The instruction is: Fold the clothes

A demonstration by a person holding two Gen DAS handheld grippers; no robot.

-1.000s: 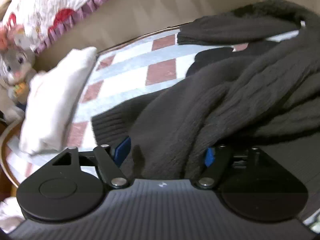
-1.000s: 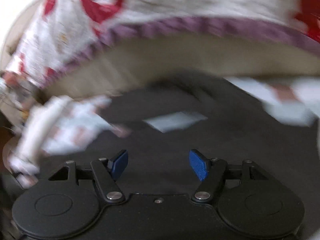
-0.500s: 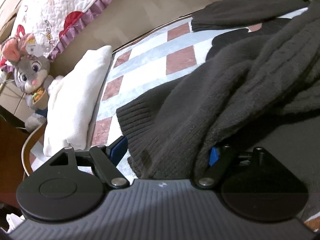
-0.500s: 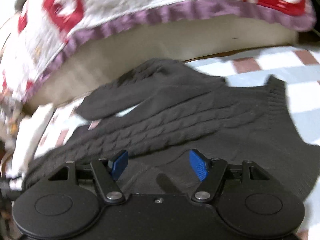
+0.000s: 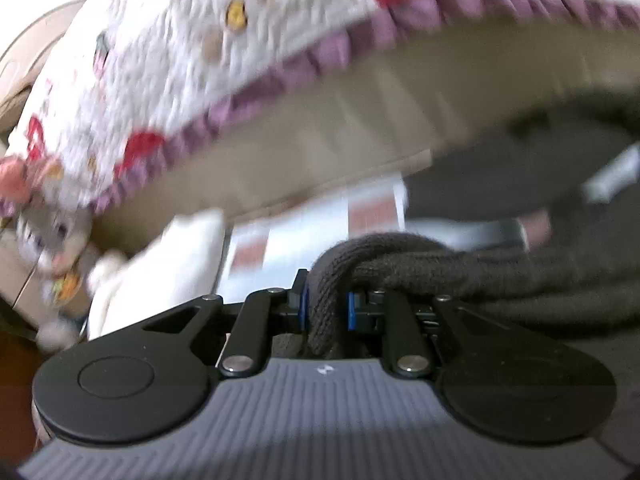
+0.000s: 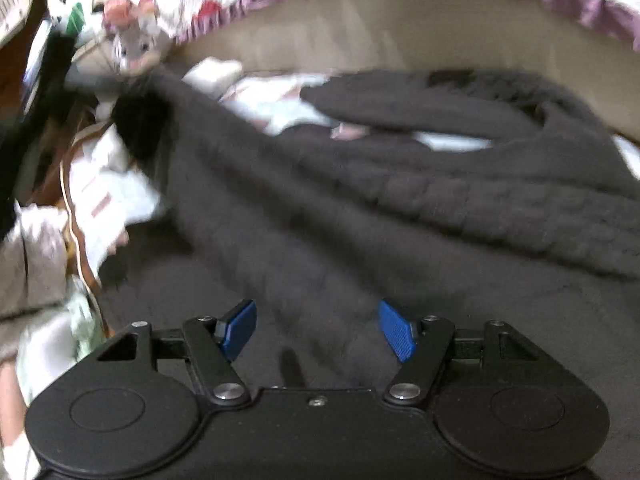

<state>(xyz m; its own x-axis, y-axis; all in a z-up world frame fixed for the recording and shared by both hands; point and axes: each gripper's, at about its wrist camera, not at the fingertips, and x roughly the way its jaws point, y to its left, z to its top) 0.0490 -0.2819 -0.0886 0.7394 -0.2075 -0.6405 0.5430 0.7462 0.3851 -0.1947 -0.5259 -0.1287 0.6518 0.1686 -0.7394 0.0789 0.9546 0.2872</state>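
A dark grey cable-knit sweater (image 6: 400, 200) lies spread over a checked bed cover (image 5: 304, 220). My left gripper (image 5: 324, 306) is shut on a bunched fold of the sweater (image 5: 384, 252), which runs off to the right from between the blue pads. In the right wrist view one corner of the sweater is pulled up and to the left, toward a black shape at the upper left. My right gripper (image 6: 316, 330) hovers open just above the sweater's flat body, with nothing between its blue pads (image 6: 396, 334).
A white folded cloth (image 5: 168, 264) lies at the left of the bed. A beige headboard (image 5: 320, 128) carries a quilted cover (image 5: 200, 60) with a purple frill. A plush rabbit (image 6: 138, 42) sits at the bed's far left. A cable and clutter hang off the left side.
My left gripper has closed on a fold of the sweater and lifted it; its view has tilted up toward the headboard. The right gripper stays open and has moved over the sweater.
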